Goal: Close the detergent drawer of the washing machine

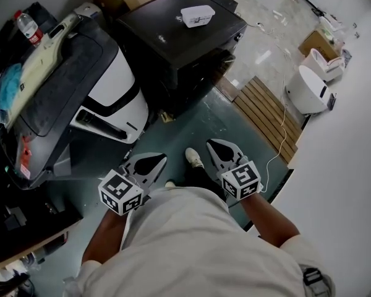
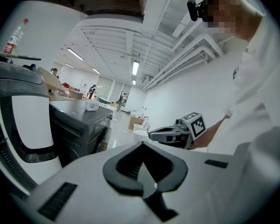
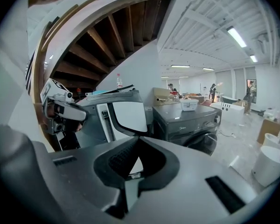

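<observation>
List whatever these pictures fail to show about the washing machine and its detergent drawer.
Detergent drawer: open or shut cannot be told.
Head view: looks steeply down on the washing machine, foreshortening its front.
Right gripper view: the front panel is dark and too small.
Left gripper view: the machine is dark, without detail.

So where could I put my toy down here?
The black washing machine's top is mostly bare, apart from the white tub. The wooden slats beside the white round machine are bare too. The grey machine's lid on the left is crowded: bottle, blue cloth.
</observation>
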